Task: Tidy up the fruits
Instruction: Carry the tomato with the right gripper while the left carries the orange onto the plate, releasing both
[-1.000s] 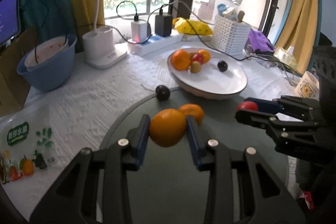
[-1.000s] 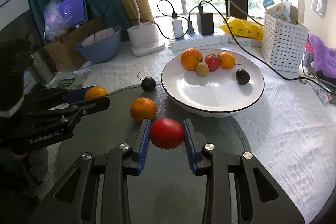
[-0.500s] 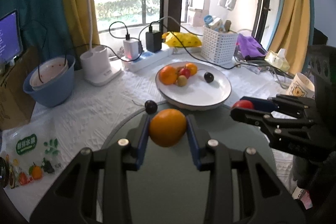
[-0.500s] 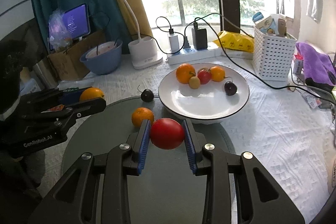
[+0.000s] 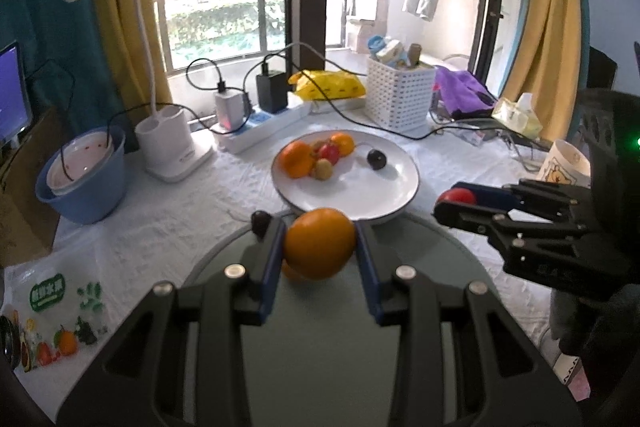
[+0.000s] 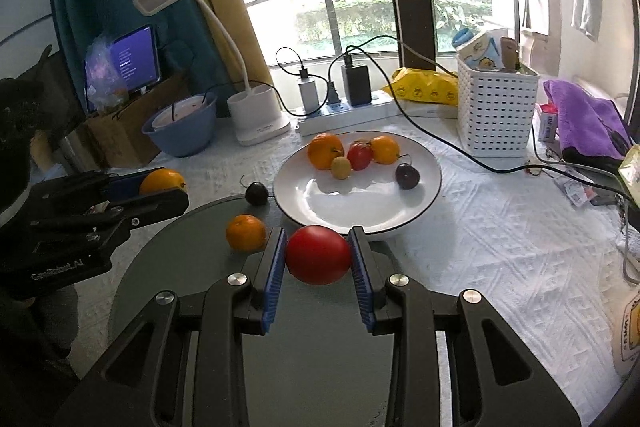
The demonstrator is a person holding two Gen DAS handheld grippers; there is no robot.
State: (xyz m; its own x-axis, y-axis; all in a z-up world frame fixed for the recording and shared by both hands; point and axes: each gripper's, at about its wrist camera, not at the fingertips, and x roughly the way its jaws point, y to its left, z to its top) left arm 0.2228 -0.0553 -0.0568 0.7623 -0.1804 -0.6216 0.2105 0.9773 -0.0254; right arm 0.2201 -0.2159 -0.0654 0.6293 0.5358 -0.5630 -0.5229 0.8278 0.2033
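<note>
My left gripper (image 5: 320, 247) is shut on an orange (image 5: 320, 242) and holds it above the round grey mat (image 5: 320, 355). My right gripper (image 6: 318, 255) is shut on a red tomato (image 6: 318, 254), held above the mat in front of the white plate (image 6: 424, 195). The plate holds two oranges, a red fruit, a small yellow fruit and a dark plum (image 6: 407, 175). A small orange (image 6: 245, 231) lies on the mat and a dark plum (image 6: 256, 193) lies at the mat's far edge. The right gripper also shows at the right of the left wrist view (image 5: 456, 201).
A white desk lamp (image 6: 256, 119), a power strip with chargers and cables (image 6: 344, 111), a white basket (image 6: 496, 111) and a blue bowl (image 6: 180, 131) stand behind the plate. A purple cloth (image 6: 584, 119) lies at the right. A fruit bag (image 5: 48, 315) lies at the left.
Both grippers have risen and pulled back from the mat with their fruit; the plate and the loose fruit look smaller and farther. Neither grip has changed.
</note>
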